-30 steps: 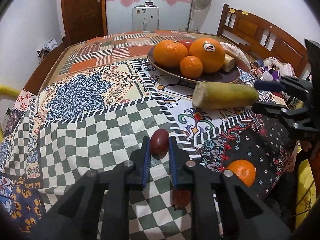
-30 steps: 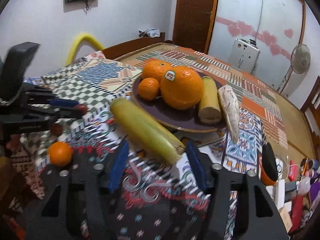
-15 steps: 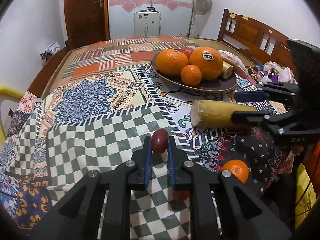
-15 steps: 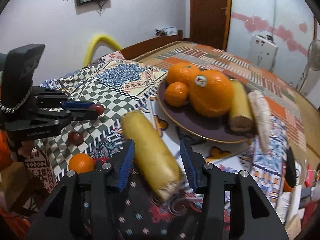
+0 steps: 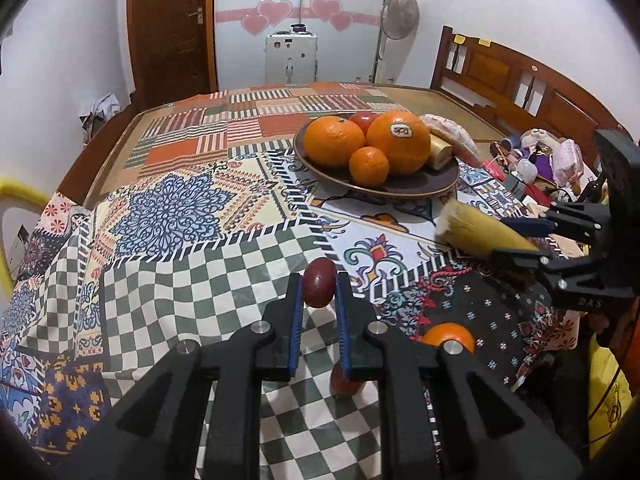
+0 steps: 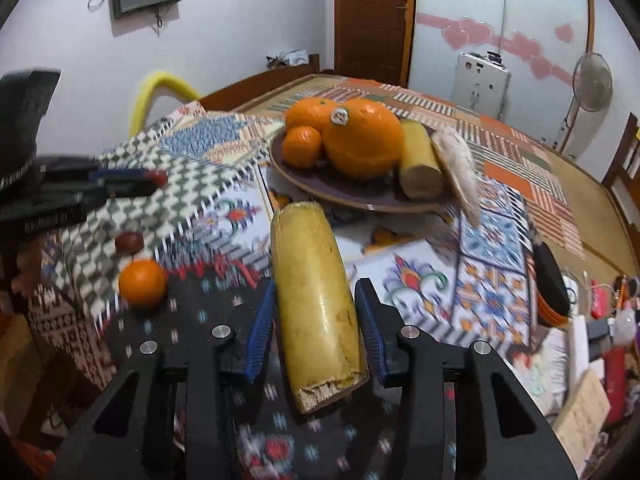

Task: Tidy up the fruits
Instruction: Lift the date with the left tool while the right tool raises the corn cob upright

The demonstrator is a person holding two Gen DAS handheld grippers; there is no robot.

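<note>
Date [image 5: 319, 282] in left tongs [image 5: 318, 312], clamped.

Left wrist view: plate [image 5: 420, 190] upper right of centre on the tablecloth [image 5: 168, 208], holding two big oranges [image 5: 332, 141] side by side, a small orange [image 5: 369, 165] in front of them and a cut stalk piece [image 5: 439, 149] at its right edge. Date [image 5: 319, 287] at frame centre between the left gripper [image 5: 318, 300] pads; second date [image 5: 344, 384] below it on the cloth. Loose orange [image 5: 448, 336] lower right. Long stalk [image 5: 480, 228] at right, in the right gripper [image 5: 516, 240]. Fan [image 5: 400, 20] and door [image 5: 172, 32] along the top. Right wrist view: stalk centre, plate above it, loose orange and date at left.
</note>
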